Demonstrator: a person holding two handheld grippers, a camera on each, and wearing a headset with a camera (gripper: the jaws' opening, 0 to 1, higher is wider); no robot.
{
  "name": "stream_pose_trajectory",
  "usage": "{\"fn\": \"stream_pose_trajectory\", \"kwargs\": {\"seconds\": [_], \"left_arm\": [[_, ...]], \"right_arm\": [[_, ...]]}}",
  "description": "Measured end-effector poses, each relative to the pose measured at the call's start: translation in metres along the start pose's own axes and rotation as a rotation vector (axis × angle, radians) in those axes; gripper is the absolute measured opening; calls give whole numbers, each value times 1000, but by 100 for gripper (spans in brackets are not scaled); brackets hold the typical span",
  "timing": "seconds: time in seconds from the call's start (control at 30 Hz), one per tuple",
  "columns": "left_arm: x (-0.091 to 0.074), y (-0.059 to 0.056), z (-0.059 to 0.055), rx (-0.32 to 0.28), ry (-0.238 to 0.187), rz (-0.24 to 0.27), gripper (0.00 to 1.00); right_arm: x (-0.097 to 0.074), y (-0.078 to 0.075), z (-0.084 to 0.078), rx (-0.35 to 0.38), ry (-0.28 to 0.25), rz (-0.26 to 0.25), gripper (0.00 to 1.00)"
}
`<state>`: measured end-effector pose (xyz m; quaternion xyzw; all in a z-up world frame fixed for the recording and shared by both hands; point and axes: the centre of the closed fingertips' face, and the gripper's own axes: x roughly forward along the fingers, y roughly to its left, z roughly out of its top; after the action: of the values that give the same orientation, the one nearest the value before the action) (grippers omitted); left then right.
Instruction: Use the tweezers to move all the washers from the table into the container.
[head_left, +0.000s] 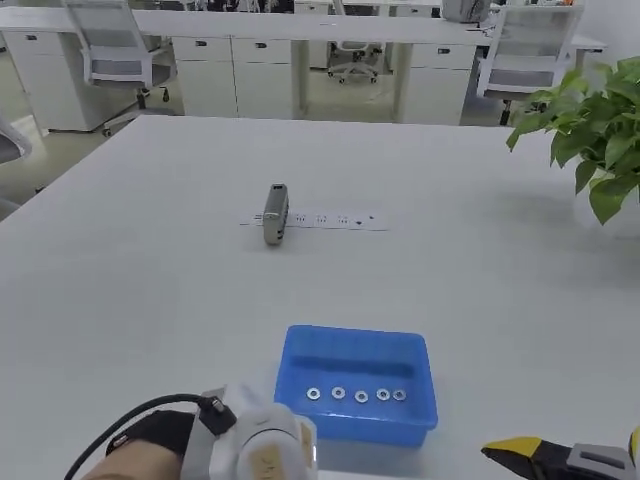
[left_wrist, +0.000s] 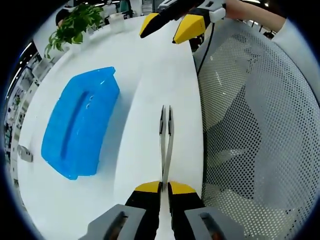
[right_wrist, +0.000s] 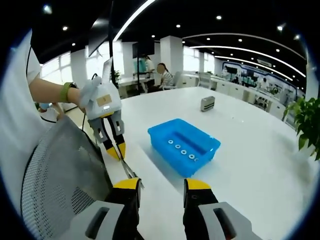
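A blue container (head_left: 355, 352) stands near the table's front edge, and several washers (head_left: 360, 395) lie in a row on its floor. In the left gripper view, my left gripper (left_wrist: 164, 187) is shut on thin metal tweezers (left_wrist: 165, 140) that point along the table edge, beside the container (left_wrist: 80, 122). My right gripper (right_wrist: 161, 186) stands open and holds nothing, with the container (right_wrist: 184, 145) and its washers (right_wrist: 181, 149) ahead. The left gripper (right_wrist: 111, 131) hangs to the container's left, with the tweezers (right_wrist: 129, 170) pointing down. The right gripper (left_wrist: 172, 22) shows open at the top of the left gripper view.
A white power strip (head_left: 325, 219) with a grey adapter (head_left: 276, 212) lies mid-table. A potted plant (head_left: 600, 130) stands at the right edge. A mesh chair (left_wrist: 250, 125) sits close to the table's front edge. Desks and office chairs fill the background.
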<state>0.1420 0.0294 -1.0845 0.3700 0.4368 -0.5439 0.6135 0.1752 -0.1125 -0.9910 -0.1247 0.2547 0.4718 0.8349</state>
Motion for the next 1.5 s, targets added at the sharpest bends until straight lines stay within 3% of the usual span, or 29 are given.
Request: {"fn": "stream_pose_trajectory", "kwargs": {"seconds": [0.37,0.67,0.87,1.03,1.13,1.3,1.5], "left_arm": [[-5,-3,2,-55,-32,9,20],[-23,1,4,-161,-123,72,39],[-33,8,4,-200,-163,121,50],[-48,14,9,-293,-266,169,60],[-56,17,9,-350,-333,222,68],[-64,16,7,-442,-418,245,75],[-82,21,18,-584,-616,291,84]], "right_arm": [[-5,-8,1,45,-16,-31,36],[-7,-16,4,81,-32,-62,44],[-8,-19,3,96,-36,-74,48],[-9,-20,2,107,-40,-85,51],[-9,-20,1,110,-39,-91,53],[-6,-19,-2,120,-36,-99,57],[-4,-18,-4,136,-39,-99,64]]}}
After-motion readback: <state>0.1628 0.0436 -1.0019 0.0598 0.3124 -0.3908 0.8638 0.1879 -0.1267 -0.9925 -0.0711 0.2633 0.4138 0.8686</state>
